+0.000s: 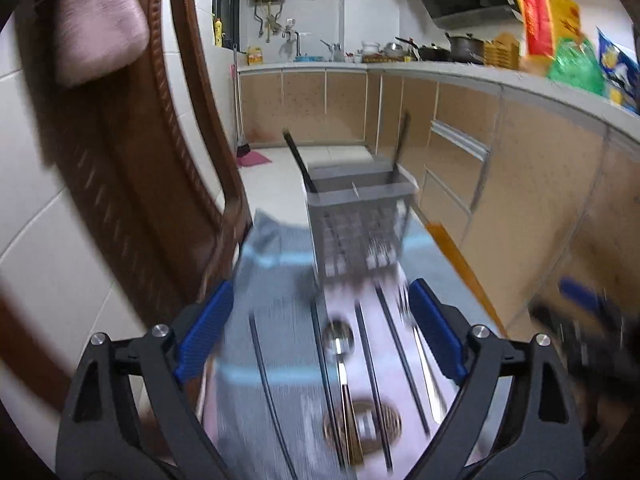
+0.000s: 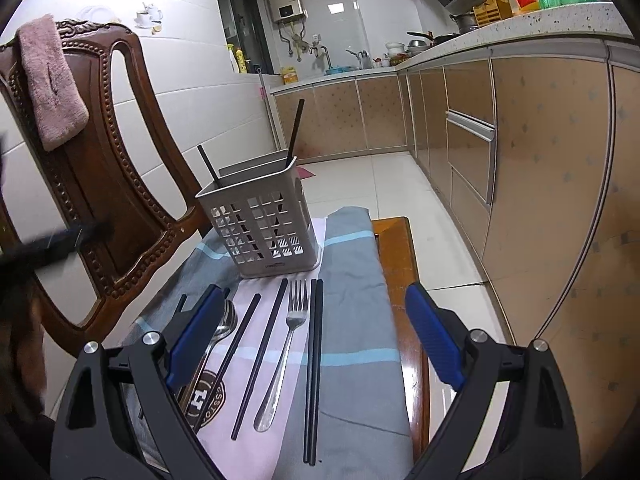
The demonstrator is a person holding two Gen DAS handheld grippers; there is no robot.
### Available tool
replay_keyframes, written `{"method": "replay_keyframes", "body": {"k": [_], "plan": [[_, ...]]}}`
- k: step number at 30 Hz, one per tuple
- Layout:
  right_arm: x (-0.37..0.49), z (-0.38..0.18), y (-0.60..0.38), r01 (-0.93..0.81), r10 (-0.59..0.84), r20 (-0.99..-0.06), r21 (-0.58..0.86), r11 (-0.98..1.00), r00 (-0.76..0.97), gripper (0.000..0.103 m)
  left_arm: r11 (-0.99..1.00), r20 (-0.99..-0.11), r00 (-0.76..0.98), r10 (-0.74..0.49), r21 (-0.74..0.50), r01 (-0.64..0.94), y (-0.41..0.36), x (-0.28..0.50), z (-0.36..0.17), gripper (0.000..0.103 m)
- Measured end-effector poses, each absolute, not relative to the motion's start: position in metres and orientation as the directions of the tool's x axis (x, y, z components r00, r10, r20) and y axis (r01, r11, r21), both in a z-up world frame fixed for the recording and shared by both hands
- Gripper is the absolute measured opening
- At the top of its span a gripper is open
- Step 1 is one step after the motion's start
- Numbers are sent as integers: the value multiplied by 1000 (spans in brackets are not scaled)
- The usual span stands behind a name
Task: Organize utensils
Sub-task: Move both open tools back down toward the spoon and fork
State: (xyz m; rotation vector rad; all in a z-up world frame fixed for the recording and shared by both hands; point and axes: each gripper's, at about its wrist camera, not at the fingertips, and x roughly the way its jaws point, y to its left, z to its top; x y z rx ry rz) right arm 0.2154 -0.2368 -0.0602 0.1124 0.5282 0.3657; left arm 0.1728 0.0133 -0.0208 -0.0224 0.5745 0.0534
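A grey slotted utensil caddy [image 2: 262, 224] stands at the far end of a striped cloth [image 2: 356, 280], with two black chopsticks [image 2: 295, 132] leaning in it. In front of it lie a spoon [image 2: 224, 324], two single black chopsticks [image 2: 248, 360], a fork [image 2: 294, 320] and a black chopstick pair [image 2: 314, 360]. My right gripper [image 2: 316, 296] hangs open over them, nothing between its pads. The left wrist view is blurred. It shows my left gripper [image 1: 320, 300] open and empty above the spoon [image 1: 338, 338] and chopsticks [image 1: 370, 356], with the caddy [image 1: 360, 216] ahead.
A carved wooden chair [image 2: 100, 184] with a pink towel [image 2: 52, 80] draped on it stands close on the left. The wooden table edge [image 2: 400, 264] shows past the cloth on the right. Kitchen cabinets [image 2: 540, 160] and a cluttered counter [image 2: 560, 20] run along the right.
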Motion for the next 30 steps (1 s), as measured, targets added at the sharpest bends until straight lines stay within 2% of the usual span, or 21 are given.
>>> {"method": "replay_keyframes", "body": {"k": [3, 8, 13, 30], "plan": [[207, -61, -233, -325, 373, -473, 183, 928, 798, 90, 998, -573, 819, 8, -45, -41, 8, 139, -50, 88], [193, -61, -224, -366, 399, -470, 165, 916, 788, 90, 996, -596, 802, -46, -91, -11, 0, 125, -78, 87], [177, -60, -219, -385, 404, -462, 140, 912, 789, 90, 995, -606, 793, -61, -99, 1, -1, 118, -84, 79], [168, -63, -219, -401, 413, -460, 130, 907, 786, 90, 994, -612, 790, -48, -109, -24, 6, 120, -82, 70]]}}
